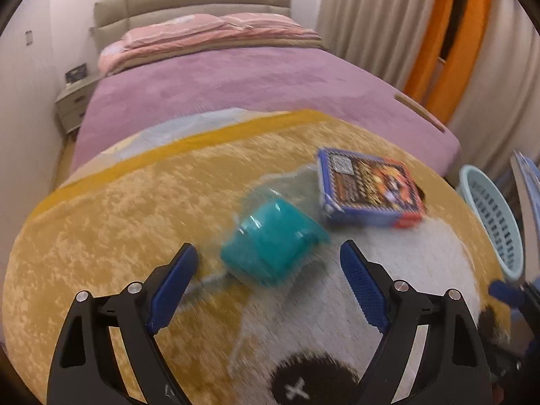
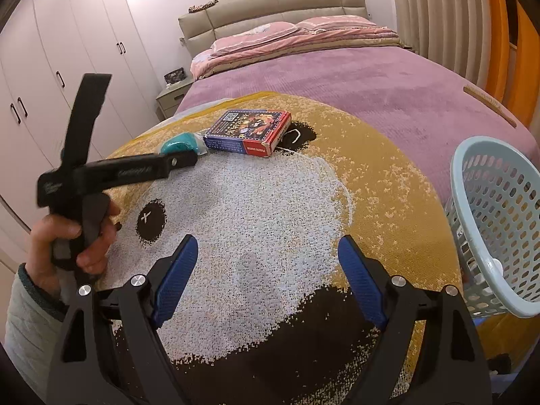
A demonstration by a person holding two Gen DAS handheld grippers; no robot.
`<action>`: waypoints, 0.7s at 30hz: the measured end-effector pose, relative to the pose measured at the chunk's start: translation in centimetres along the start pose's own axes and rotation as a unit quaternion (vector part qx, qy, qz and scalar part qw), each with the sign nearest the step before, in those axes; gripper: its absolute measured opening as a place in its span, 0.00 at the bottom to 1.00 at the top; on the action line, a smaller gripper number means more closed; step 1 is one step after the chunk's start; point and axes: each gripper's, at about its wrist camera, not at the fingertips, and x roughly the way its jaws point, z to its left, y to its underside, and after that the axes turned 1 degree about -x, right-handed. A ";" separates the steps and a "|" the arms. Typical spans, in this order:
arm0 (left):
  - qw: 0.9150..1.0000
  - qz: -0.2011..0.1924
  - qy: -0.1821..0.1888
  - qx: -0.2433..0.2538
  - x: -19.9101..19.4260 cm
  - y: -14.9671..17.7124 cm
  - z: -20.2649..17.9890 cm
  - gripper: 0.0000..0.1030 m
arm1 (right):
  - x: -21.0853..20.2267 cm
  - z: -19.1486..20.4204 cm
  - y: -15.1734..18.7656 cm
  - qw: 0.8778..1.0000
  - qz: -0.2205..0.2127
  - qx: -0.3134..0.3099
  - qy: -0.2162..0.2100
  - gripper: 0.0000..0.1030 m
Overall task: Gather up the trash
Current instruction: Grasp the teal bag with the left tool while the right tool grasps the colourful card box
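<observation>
A teal piece of trash in clear wrapping (image 1: 273, 239) lies on the yellow and white blanket (image 1: 118, 209), blurred in the left wrist view. My left gripper (image 1: 268, 248) is open, its blue pads on either side of the near end of the trash and apart from it. Just beyond lies a blue and red card box (image 1: 368, 189). In the right wrist view the teal trash (image 2: 179, 145) and the box (image 2: 249, 130) sit at the far side of the blanket. My right gripper (image 2: 267, 241) is open over the white patch, with nothing between its fingers.
A pale blue slotted basket (image 2: 499, 222) leans at the blanket's right edge, also visible as the basket (image 1: 492, 222). A hand (image 2: 60, 236) holds the left tool at the left. Behind are the purple bed (image 2: 371, 77), pink bedding, a nightstand (image 2: 172, 98) and wardrobes.
</observation>
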 end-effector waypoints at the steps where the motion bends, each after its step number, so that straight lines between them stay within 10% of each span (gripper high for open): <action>1: 1.000 -0.003 0.000 0.001 0.1 -0.2 0.0 0.81 | 0.0 0.0 0.0 1.000 0.001 0.000 0.000 0.78; 9: 1.000 -0.016 0.006 0.006 -0.3 -0.1 -0.7 0.56 | 0.4 0.2 -0.1 1.000 0.003 -0.003 0.006 0.78; 21: 0.997 -0.039 -0.026 -0.056 -4.6 3.9 -1.4 0.53 | 3.6 -0.2 -5.0 0.999 0.031 -0.034 -0.008 0.81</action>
